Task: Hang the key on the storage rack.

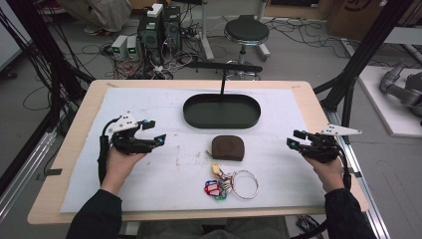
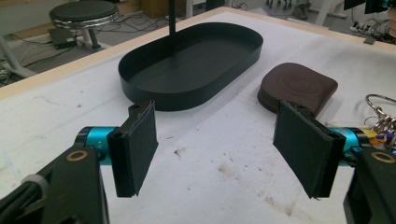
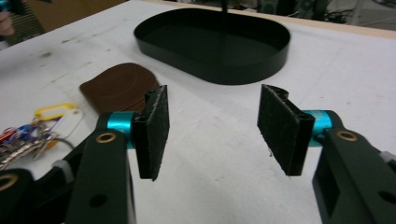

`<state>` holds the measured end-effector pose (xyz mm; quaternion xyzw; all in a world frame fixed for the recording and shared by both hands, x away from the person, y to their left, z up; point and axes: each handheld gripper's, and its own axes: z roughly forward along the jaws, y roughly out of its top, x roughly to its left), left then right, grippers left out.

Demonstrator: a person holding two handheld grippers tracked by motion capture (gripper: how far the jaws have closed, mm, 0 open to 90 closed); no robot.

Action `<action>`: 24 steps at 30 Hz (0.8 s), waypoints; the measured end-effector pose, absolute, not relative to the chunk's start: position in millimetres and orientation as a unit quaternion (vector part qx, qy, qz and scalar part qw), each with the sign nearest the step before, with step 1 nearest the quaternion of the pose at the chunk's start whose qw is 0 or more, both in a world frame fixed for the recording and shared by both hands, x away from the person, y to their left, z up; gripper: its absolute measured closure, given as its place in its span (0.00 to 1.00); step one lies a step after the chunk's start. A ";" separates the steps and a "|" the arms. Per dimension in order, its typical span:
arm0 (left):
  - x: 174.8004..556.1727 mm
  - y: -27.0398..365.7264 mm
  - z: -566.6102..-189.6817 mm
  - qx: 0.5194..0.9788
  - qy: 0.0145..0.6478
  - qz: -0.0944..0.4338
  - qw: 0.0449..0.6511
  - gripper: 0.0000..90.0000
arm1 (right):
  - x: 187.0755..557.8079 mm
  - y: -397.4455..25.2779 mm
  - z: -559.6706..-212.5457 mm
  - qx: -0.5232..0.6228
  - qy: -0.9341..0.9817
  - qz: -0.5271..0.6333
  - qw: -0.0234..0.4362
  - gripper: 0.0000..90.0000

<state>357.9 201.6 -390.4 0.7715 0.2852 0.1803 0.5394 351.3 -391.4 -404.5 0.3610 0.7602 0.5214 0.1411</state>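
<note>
A black oval tray with an upright post stands at the table's far middle. Just in front of it lies a brown leather pouch. Nearer the person lies a key ring with coloured tags. My left gripper hovers open at the left, nothing between its jaws. My right gripper is held open at the right, also holding nothing. Both point toward the middle.
A white mat covers the wooden table. Behind the table are a black stool, computer boxes and tangled cables on the floor. Black frame posts stand at the right.
</note>
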 end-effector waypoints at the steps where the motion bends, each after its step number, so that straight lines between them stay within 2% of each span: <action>1: 358.7 199.4 -390.5 0.771 0.285 0.178 0.541 0.33 | 349.9 -390.0 -405.2 0.357 0.762 0.523 0.137 0.51; 9: 361.8 188.2 -390.3 0.776 0.274 0.174 0.540 0.34 | 341.1 -367.8 -408.8 0.311 0.794 0.514 0.089 0.60; 15: 361.0 188.5 -389.7 0.776 0.275 0.173 0.540 0.33 | 339.2 -341.3 -415.0 0.275 0.819 0.502 0.035 0.66; 24: 360.0 189.4 -389.3 0.778 0.276 0.171 0.539 0.34 | 337.8 -315.7 -424.9 0.233 0.854 0.465 0.002 0.73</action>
